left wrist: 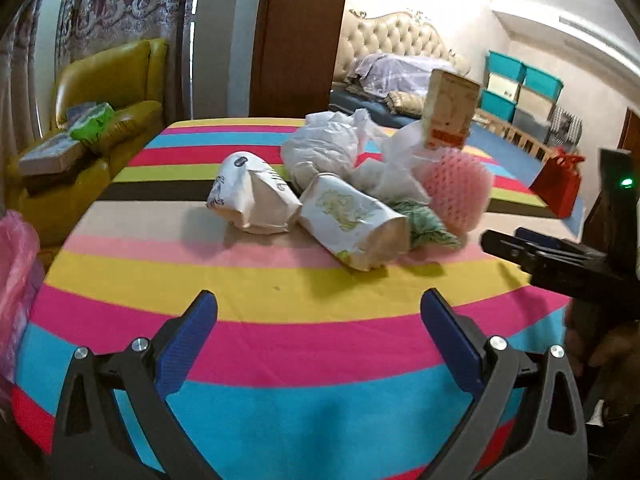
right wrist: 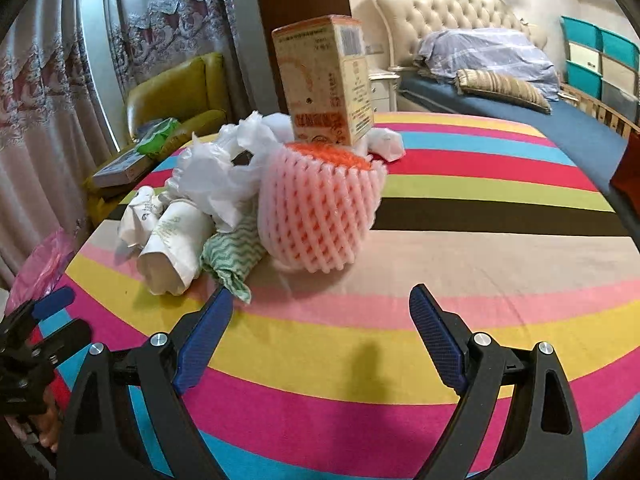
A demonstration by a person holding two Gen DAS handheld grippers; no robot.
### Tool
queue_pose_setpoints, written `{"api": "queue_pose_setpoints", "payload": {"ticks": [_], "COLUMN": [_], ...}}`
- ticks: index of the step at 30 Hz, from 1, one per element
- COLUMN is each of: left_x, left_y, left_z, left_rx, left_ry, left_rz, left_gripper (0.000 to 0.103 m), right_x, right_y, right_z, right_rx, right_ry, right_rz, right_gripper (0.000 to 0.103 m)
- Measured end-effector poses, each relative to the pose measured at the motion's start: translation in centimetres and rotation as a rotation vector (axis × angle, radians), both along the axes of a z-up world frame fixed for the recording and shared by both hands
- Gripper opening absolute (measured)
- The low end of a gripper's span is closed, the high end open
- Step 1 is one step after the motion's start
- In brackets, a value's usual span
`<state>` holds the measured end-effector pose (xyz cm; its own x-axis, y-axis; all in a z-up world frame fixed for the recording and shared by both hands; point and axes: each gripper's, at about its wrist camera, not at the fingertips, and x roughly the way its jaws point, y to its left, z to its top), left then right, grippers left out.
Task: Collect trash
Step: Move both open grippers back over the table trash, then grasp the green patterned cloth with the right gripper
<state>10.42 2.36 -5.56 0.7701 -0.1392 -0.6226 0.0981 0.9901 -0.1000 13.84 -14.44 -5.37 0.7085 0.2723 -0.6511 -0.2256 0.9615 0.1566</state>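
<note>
Striped cloth point(left wrist: 280, 308) in pink, yellow and blue covers the table, and all the trash sits on it in one heap towards the far side. From the left wrist view the heap reads left to right: a crumpled cup point(left wrist: 252, 196), a second cup point(left wrist: 354, 226) lying on its side against it, a white bag point(left wrist: 324, 148) behind them, a green rag point(left wrist: 428, 222) tucked under, a pink foam net point(left wrist: 458, 192), and a carton point(left wrist: 450, 110) standing upright at the back. The right wrist view shows the net point(right wrist: 320, 216) nearest that tool, the carton point(right wrist: 326, 80) right behind it, the rag point(right wrist: 232, 256) and cups point(right wrist: 172, 248) to its left.

Nothing looks collected yet, as far as I can judge: every piece lies on the cloth and neither tool carries anything. The left gripper point(left wrist: 318, 340) has its fingers spread wide with only bare cloth between them, short of the cups. The right gripper point(right wrist: 320, 336) is likewise spread and empty, close in front of the net but not touching it. A pink bag point(left wrist: 16, 264) shows at the table's left edge, probably where the trash is meant to go, though its mouth is out of sight. So the whole job is left: pick up each piece in turn and drop it there
</note>
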Motion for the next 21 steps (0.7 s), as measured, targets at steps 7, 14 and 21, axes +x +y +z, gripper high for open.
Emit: {"api": "queue_pose_setpoints", "payload": {"ticks": [7,14,21], "left_x": [0.5,2.7,2.7], "left_y": [3.2,4.3,3.3], "left_z": [0.3,0.1,0.2], "left_rx": [0.07,0.056,0.1], "left_ry": [-0.008,-0.014,-0.038], "left_rz": [0.124,0.178,0.18], "left_gripper": [0.098,0.097,0.094], "right_x": [1.0,3.0,4.6], "right_y": [3.5,7.3,10.0], "right_z": [0.6,0.3,-0.3], "right_rx": [0.007,-0.074,-0.124], "right_ry": [0.014,0.038,0.067], "right_rz": [0.076,0.058,0.072], "right_gripper": [0.062,0.054,0.044]}}
